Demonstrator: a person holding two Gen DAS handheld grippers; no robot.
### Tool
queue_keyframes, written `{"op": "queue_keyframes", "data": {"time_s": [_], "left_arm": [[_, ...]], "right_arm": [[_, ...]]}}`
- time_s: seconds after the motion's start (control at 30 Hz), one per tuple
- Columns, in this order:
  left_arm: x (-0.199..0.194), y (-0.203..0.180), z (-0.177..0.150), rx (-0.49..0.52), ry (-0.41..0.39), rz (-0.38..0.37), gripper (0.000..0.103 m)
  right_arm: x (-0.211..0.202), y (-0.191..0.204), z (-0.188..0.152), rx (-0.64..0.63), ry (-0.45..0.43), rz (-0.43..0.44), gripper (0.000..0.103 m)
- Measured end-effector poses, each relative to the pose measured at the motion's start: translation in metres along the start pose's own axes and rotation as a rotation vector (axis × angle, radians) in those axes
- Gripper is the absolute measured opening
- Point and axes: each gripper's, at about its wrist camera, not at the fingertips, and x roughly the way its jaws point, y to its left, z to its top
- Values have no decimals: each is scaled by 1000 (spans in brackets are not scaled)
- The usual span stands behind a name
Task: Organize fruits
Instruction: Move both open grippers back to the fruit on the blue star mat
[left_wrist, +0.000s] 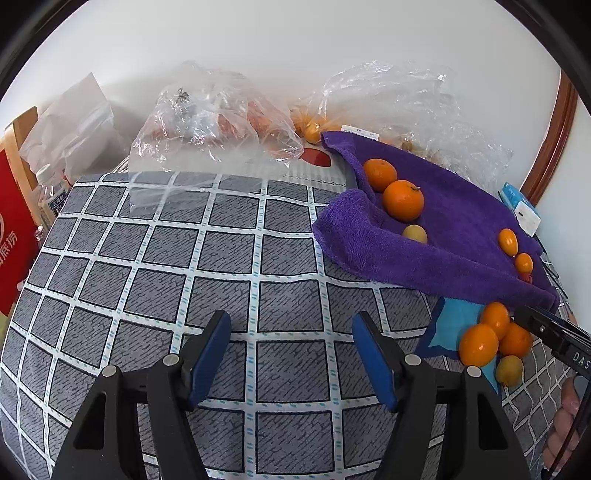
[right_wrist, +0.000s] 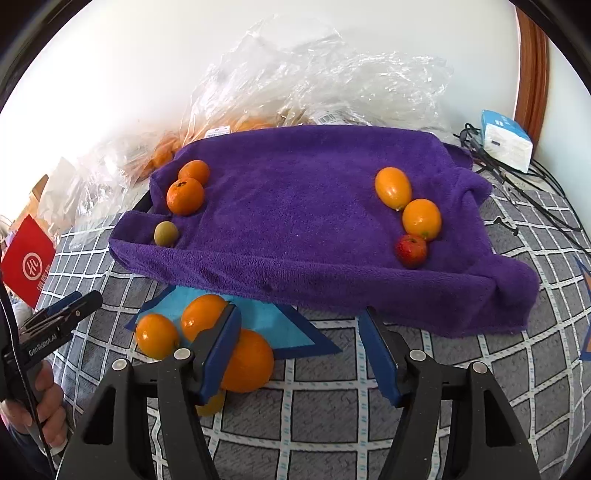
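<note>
A purple towel (right_wrist: 295, 206) lies on the checked tablecloth (left_wrist: 184, 258). On its left end sit two oranges (right_wrist: 184, 195) and a small greenish fruit (right_wrist: 166, 233). On its right end sit two orange kumquats (right_wrist: 393, 186) and a small red fruit (right_wrist: 411, 250). In front of the towel, on a blue cloth (right_wrist: 266, 321), lie three orange fruits (right_wrist: 245, 360) and a small yellow one (left_wrist: 509, 370). My right gripper (right_wrist: 299, 354) is open and empty, its left finger beside these fruits. My left gripper (left_wrist: 291, 354) is open and empty over bare cloth.
Clear plastic bags with fruit (left_wrist: 218, 118) lie at the back by the wall. A red bag (left_wrist: 14, 236) and a water bottle (left_wrist: 50, 192) stand at the left. A tissue pack (right_wrist: 506, 140) and black cables (right_wrist: 517, 177) lie at the right.
</note>
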Motion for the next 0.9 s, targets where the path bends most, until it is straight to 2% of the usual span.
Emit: {"op": "queue_keyframes", "data": {"time_s": [0.2, 0.37, 0.47, 0.63, 0.73, 0.83, 0.9], "left_arm": [[0, 0, 0, 1, 0, 0, 68], [0, -2, 0, 7, 3, 6, 68], [1, -3, 1, 6, 3, 6, 68], [0, -2, 1, 8, 4, 10, 68], [1, -3, 0, 13, 6, 13, 68], [1, -3, 0, 14, 6, 12, 69], [1, -3, 0, 13, 6, 11, 69]], "right_arm": [[6, 1, 2, 12, 13, 19, 66], [0, 2, 0, -13, -7, 27, 38], [-3, -3, -2, -7, 2, 7, 26], [-2, -15, -12, 12, 41, -15, 26], [-6, -19, -17, 19, 34, -28, 26], [-12, -21, -19, 25, 21, -9, 35], [-12, -19, -19, 11, 23, -9, 38]]}}
